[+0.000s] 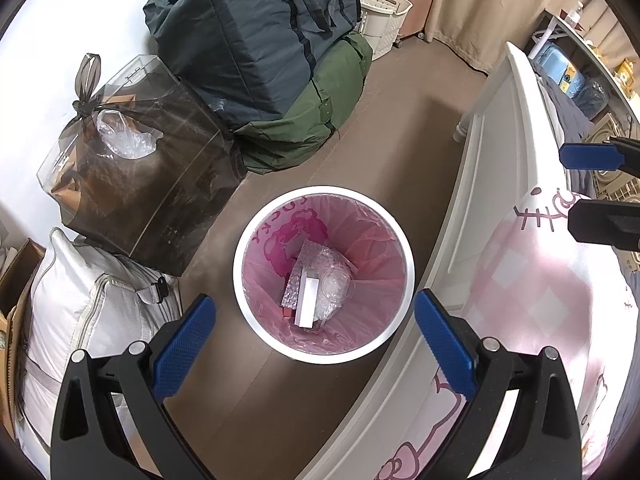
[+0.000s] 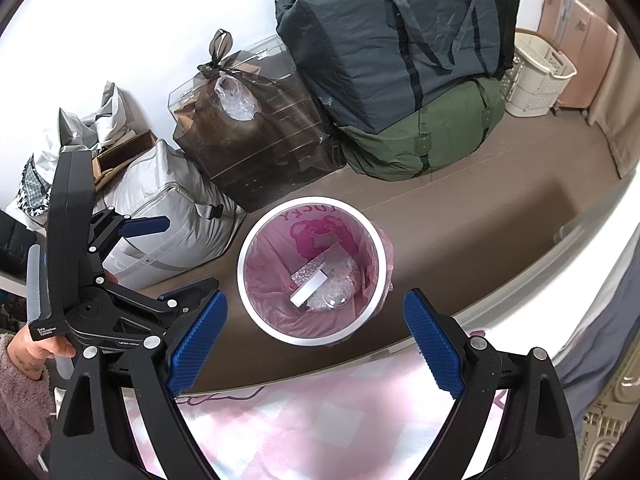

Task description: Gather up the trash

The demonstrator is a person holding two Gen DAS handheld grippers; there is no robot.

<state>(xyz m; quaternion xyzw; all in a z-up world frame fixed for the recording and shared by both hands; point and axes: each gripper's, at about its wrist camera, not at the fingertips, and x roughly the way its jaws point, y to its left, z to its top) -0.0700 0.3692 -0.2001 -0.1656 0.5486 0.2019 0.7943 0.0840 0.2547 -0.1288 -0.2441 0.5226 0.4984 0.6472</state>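
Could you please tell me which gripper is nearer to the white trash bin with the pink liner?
Left, though only slightly. The left gripper hovers open almost directly above the trash bin; the right gripper hangs open over the pink bedding, beside the bin.

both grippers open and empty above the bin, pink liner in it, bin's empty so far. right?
Not quite: the bin is not empty. The left wrist view shows a white box and bubble wrap lying in the pink liner. The rest holds: the left gripper and right gripper are both open and empty above it.
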